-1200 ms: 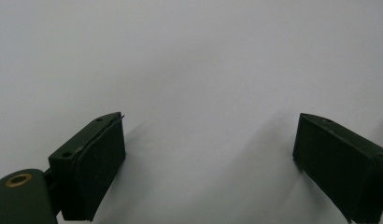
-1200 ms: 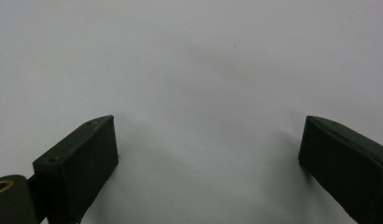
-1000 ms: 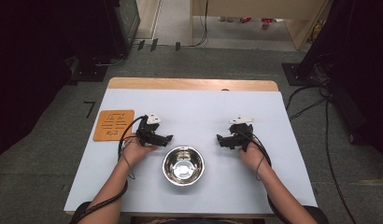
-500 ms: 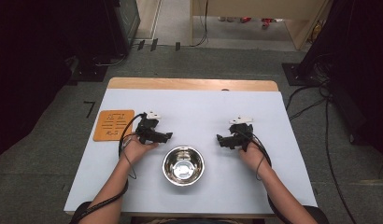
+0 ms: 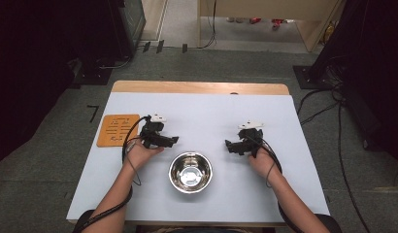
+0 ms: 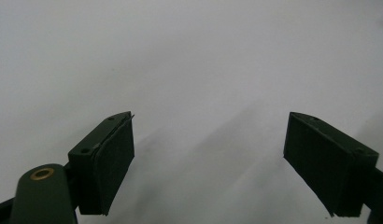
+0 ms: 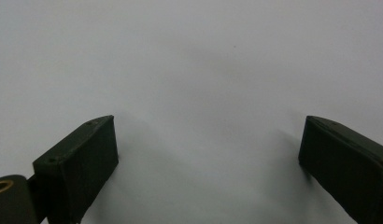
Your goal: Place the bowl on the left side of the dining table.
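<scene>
A shiny steel bowl [image 5: 190, 172] sits empty on the white table [image 5: 202, 111], near the front edge between the person's two hands. My left gripper [image 5: 174, 140] rests just up and left of the bowl, pointing right toward the table's middle. In its own view the left gripper [image 6: 208, 158] stands open over bare white surface with nothing between the jaws. My right gripper [image 5: 228, 144] lies to the right of the bowl, pointing left. Seen along its jaws, the right gripper [image 7: 208, 163] is also open and holds nothing.
An orange square mat [image 5: 117, 129] with a pale pattern lies at the table's left edge. A wooden strip [image 5: 199, 87] runs along the far edge. Cables [image 5: 318, 104] trail on the floor to the right, and dark equipment stands at both sides.
</scene>
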### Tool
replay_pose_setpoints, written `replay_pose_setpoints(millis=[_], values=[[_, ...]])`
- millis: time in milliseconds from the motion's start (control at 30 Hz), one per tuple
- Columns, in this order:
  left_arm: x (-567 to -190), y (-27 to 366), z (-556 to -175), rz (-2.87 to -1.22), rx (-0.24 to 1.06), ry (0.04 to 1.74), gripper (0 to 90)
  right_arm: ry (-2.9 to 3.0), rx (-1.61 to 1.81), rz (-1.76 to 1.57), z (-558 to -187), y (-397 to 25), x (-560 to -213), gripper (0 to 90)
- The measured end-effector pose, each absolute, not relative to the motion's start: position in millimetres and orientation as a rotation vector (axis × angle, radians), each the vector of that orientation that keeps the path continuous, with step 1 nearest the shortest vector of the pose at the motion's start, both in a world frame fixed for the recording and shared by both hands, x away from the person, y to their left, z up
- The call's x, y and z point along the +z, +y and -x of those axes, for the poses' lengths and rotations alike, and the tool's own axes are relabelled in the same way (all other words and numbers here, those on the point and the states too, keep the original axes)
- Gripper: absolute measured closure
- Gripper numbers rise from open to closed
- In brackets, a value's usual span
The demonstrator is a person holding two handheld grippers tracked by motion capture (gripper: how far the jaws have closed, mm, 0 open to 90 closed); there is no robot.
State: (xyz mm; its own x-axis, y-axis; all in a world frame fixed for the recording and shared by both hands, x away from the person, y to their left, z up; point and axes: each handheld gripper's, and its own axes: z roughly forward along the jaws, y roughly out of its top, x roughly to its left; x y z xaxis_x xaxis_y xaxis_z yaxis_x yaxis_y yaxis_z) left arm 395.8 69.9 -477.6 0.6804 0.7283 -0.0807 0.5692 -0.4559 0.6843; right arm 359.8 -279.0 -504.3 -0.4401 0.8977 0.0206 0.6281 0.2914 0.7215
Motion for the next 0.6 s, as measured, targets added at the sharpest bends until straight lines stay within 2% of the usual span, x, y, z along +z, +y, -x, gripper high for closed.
replay_pose_setpoints(millis=[600], values=[[-470.6,67.3,-390.3,-2.241,0.257,0.948,17.1,2.176,0.944,-1.373,-359.7,-278.9,-504.1,4.5]])
